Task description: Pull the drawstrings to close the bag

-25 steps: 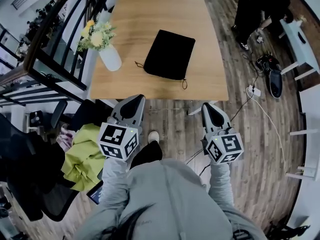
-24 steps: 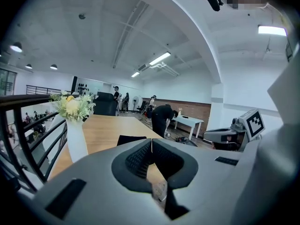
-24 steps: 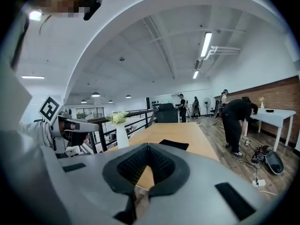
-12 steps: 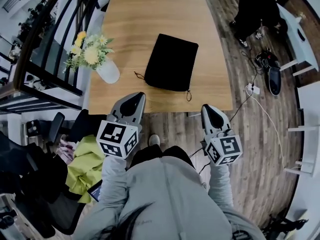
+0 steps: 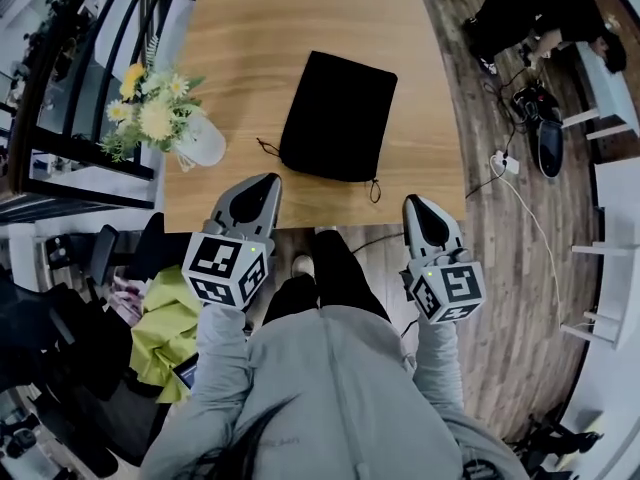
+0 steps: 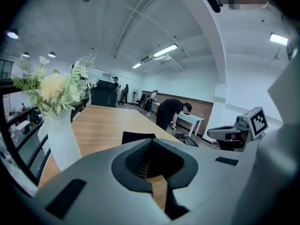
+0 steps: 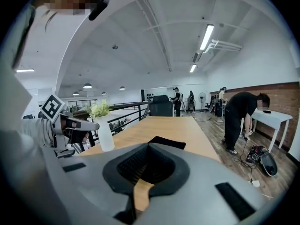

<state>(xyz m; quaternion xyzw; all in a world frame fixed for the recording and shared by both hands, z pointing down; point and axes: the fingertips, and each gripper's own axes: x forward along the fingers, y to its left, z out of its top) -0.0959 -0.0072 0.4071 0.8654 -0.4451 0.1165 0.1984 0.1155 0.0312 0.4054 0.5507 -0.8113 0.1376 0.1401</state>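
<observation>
My left gripper (image 5: 260, 185) and right gripper (image 5: 416, 209), low in frame, are pinched shut and empty; the centre bag (image 5: 338, 116) looks soft and light, best taken by its thin cords (image 5: 374, 189).

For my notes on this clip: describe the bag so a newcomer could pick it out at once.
Start at the long wooden table ahead of the person. On it, right of the white vase of flowers in the head view, lies the bag. It is flat, black and rectangular, the only dark thing on the tabletop, with thin cords trailing from its near corners.
</observation>
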